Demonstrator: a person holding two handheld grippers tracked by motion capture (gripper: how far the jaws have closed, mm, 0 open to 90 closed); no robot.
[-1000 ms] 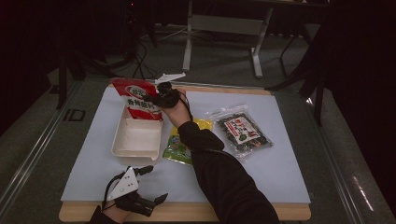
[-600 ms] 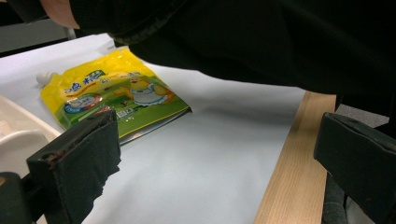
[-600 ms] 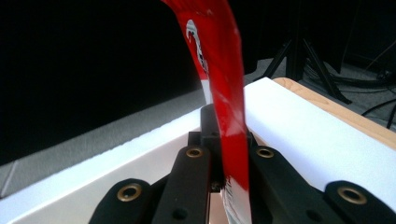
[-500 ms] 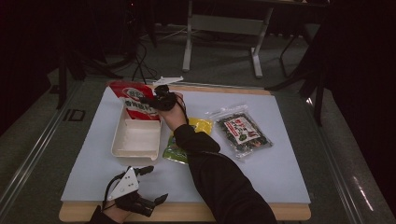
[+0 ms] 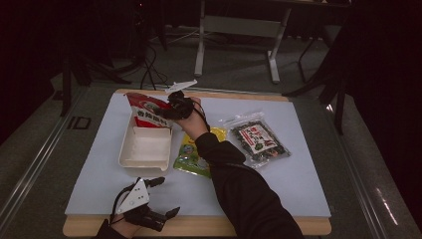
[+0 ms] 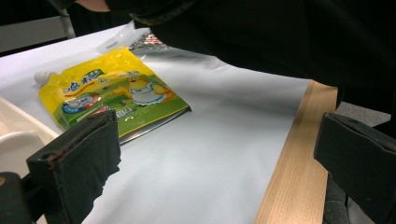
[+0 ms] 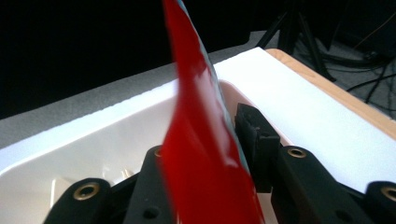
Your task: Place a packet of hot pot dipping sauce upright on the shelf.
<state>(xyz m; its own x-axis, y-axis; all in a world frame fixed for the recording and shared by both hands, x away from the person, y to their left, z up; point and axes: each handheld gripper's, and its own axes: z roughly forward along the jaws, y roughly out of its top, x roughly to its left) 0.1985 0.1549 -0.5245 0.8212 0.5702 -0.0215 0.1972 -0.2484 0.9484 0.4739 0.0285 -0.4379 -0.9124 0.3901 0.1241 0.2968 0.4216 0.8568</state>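
Note:
My right gripper (image 5: 171,110) is shut on a red snack packet (image 5: 148,112) and holds it tilted above the far end of the white tray (image 5: 125,154). In the right gripper view the red packet (image 7: 201,135) stands edge-on between my two jaws, with the tray (image 7: 42,154) below. My left gripper (image 5: 161,196) rests open near the table's front edge, nothing between its jaws. A yellow-green spout pouch (image 5: 191,154) lies to the right of the tray, partly under the right sleeve; the left gripper view has this pouch (image 6: 112,91) ahead of my open jaws.
A clear bag of dark seaweed snack (image 5: 255,139) lies at the right of the white mat (image 5: 298,174). The wooden table edge (image 6: 294,158) runs along the front. The right forearm (image 5: 239,184) crosses the mat's middle. A bench frame (image 5: 239,30) stands behind the table.
The right gripper has carried the red packet a little farther away and to the left, over the tray's far end. The left gripper has not moved.

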